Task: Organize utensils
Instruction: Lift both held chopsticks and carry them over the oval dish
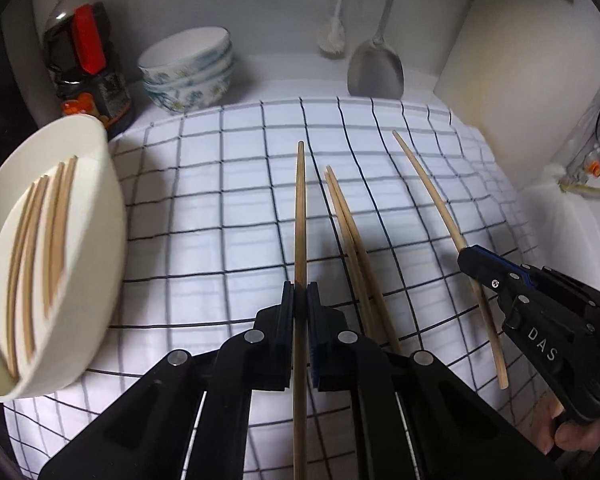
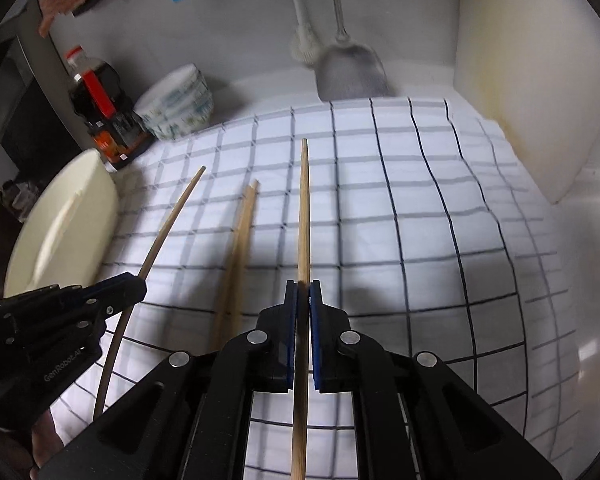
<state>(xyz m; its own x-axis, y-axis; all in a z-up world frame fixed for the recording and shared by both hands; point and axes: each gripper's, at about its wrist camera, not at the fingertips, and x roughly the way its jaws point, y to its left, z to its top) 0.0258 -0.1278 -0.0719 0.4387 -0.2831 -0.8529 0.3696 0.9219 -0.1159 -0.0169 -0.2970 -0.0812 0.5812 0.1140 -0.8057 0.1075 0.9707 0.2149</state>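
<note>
Clamping one chopstick each, both grippers are closed tight; the left gripper pinches its chopstick between the dark pads, and the stick runs straight forward along the fingers with a long part also going back behind them; the right gripper grasps a second chopstick in the same way. In the left wrist view the right tool appears at the right side, its stick slanting up over the checked cloth; in the right wrist view the left tool appears at the lower left.

Between the two held sticks, two more chopsticks lie on the cloth, close together and almost parallel. To the left stands the cream oval tray, and several chopsticks already lie inside it, side by side along its length — this looks like the goal for the rest.

For the step in hand, I judge that each stick should be carried over the tray rim and kept level; because the grip is near the middle, the stick balances well, but a thin round stick can turn between the pads, so the move should be slow. It is better to align the stick with those in the tray before letting go, low above the bottom, so it does not bounce out. Behind the cloth are stacked bowls, a dark sauce bottle and a hanging metal spatula — well apart from the work.
</note>
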